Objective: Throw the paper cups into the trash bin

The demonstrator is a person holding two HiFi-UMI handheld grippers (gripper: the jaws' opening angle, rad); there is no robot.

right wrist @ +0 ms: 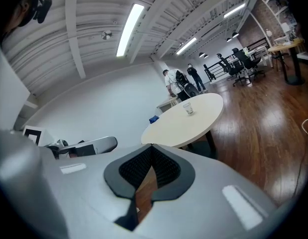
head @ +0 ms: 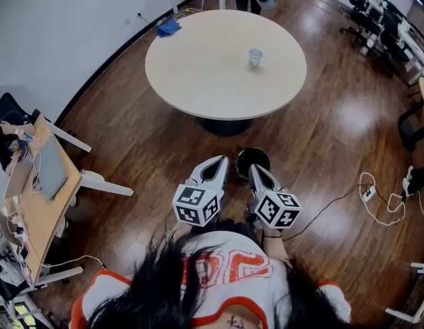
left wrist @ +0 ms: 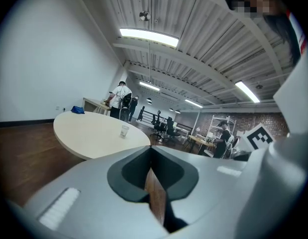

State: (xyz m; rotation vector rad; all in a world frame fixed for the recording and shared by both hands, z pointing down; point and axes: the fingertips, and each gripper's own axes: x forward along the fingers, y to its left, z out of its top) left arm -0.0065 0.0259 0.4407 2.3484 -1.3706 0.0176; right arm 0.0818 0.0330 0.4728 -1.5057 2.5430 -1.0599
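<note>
While both point forward, left gripper [head: 218,161], right gripper [head: 257,170], jaws together.

Bright, even light falls from ceiling strip lamps [left wrist: 149,36]. Soft glare patches lie on the wooden floor [head: 348,118] at right. Strong fisheye bending, dark vignetted corners, soft near foreground.

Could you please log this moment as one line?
left gripper: shut; right gripper: shut; paper cup: on table; trash bin: on floor

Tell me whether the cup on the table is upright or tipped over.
Upright: the cup stands on its base on the table, rim up.
</note>
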